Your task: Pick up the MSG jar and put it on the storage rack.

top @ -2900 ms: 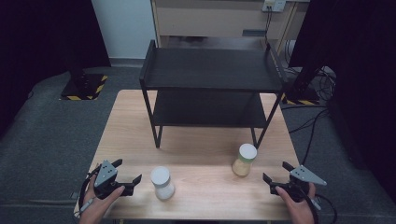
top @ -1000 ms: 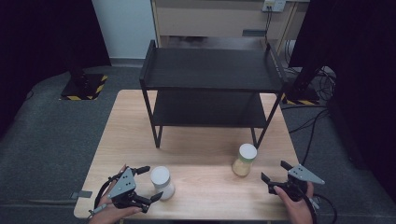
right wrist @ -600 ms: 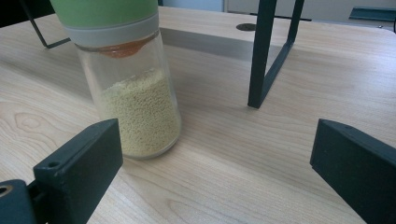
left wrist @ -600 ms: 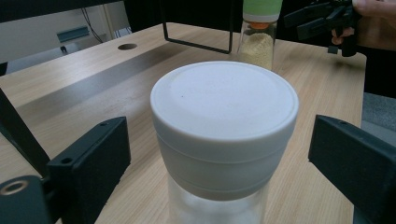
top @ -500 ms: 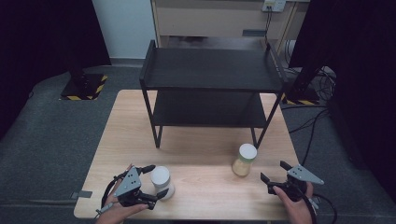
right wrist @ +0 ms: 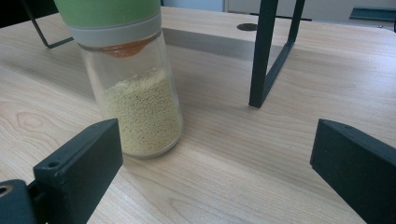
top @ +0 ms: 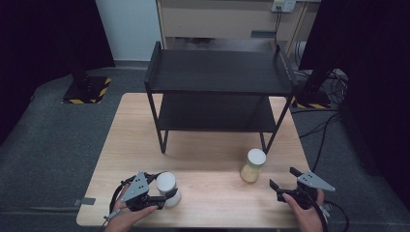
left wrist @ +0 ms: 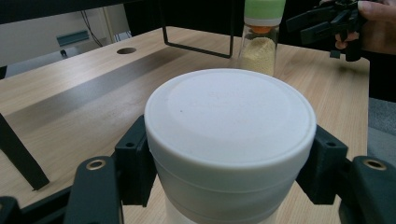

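The high view shows the left gripper (top: pixel 164 197) at the near left edge of the worktop (top: pixel 208 166), its jaws having just closed onto the white jar (top: pixel 167 187), which stands upright there and is now pinched on both sides just under its lid, as the left gripper view confirms with a black pad pressed against each flank. The right gripper (top: pixel 285 183) rests at the near right with its jaws spread and nothing between them. The glass jar of yellow grains (top: pixel 253 165), green-lidded, stands just beyond it, near the front right leg of the black shelf rack (top: pixel 220 72).
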Available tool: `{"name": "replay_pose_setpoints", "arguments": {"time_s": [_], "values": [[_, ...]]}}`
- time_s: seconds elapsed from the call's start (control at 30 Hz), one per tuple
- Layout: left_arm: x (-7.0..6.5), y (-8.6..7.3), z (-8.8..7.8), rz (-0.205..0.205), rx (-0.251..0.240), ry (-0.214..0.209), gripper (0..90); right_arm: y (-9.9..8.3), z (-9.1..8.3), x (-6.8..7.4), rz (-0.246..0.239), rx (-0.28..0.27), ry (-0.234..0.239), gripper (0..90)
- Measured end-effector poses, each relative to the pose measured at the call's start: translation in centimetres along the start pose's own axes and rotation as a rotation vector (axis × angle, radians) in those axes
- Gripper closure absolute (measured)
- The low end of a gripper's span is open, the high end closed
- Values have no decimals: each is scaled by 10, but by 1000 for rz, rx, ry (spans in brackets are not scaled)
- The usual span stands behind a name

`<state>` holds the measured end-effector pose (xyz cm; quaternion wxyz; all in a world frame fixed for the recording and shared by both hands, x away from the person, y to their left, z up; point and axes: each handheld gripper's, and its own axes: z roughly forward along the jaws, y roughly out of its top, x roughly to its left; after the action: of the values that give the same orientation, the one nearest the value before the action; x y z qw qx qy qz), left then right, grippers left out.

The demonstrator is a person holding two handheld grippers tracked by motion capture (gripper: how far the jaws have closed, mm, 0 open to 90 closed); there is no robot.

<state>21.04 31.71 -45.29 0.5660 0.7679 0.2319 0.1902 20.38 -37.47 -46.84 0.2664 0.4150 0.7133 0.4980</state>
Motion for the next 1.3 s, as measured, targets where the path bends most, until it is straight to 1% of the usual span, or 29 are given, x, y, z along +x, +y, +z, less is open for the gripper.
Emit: {"name": "replay_pose_setpoints", "arguments": {"time_s": [0.07, 0.4, 0.6, 0.73, 0.83, 0.9, 1.03, 1.3], "values": [[0, 1, 0, 5, 4, 1, 323, 0, 0, 0, 1, -2, 0, 28], [1, 2, 0, 2, 7, -6, 325, -1, -1, -1, 4, 2, -3, 28], [1, 6, -1, 7, 16, -8, 325, -1, -1, -1, 3, 4, -3, 28], [-1, 9, -3, 10, 8, -5, 325, -1, -1, -1, 6, 5, -2, 28], [1, 11, -6, 0, -10, -13, 326, -1, -2, -1, 7, 4, -3, 27], [1, 13, -7, -1, -13, -17, 326, -1, -3, -1, 8, 3, -5, 27], [1, 19, -8, 5, -1, -32, 325, -1, -2, -1, 10, 3, -8, 26], [0, 28, -9, 5, 2, -37, 326, -1, -1, -1, 13, 7, -7, 27]]}}
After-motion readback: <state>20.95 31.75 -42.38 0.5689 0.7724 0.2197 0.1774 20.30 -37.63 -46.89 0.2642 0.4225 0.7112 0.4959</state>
